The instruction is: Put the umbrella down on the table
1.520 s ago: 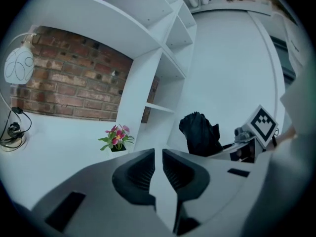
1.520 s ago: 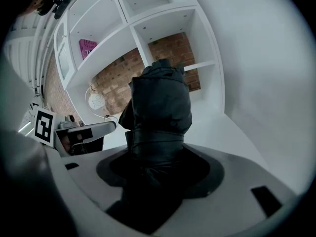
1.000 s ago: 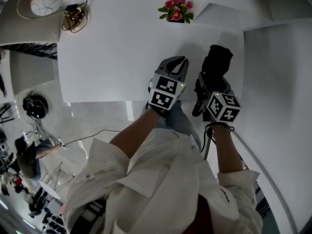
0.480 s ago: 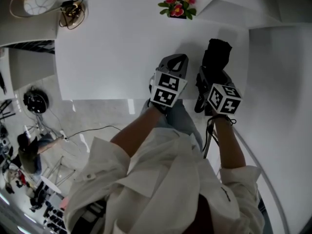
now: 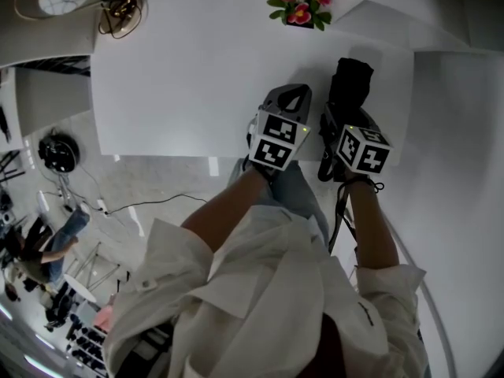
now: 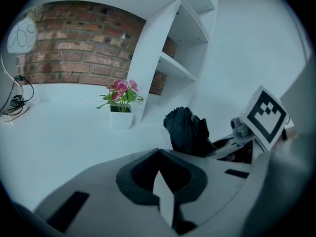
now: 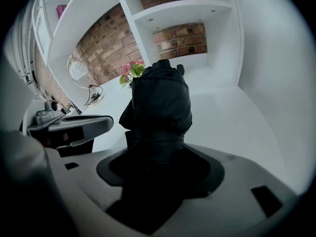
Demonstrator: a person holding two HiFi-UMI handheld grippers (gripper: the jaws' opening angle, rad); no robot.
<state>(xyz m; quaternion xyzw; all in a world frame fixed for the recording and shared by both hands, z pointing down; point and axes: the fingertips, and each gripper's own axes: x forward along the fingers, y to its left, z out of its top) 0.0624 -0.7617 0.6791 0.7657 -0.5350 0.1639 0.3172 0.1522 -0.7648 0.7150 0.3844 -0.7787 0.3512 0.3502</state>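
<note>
A folded black umbrella (image 5: 351, 83) is clamped in my right gripper (image 5: 344, 120), which is shut on it, and its bunched fabric points away over the white table (image 5: 181, 77). In the right gripper view the umbrella (image 7: 160, 98) fills the space between the jaws of the right gripper (image 7: 158, 162). Its wrist strap (image 5: 340, 211) dangles below my hand. I cannot tell whether the umbrella touches the tabletop. My left gripper (image 5: 290, 94) hangs just left of it, shut on nothing. From the left gripper (image 6: 159, 154), the umbrella (image 6: 186, 130) lies ahead to the right.
A small white pot of pink flowers (image 5: 299, 10) stands at the table's far edge, beside a white shelf unit (image 6: 168, 48). A lamp with coiled cables (image 5: 118, 6) sits at the far left. The table's front edge runs just under both grippers.
Both grippers have sunk a little and shifted further over the table. The umbrella has stayed in the right one.
</note>
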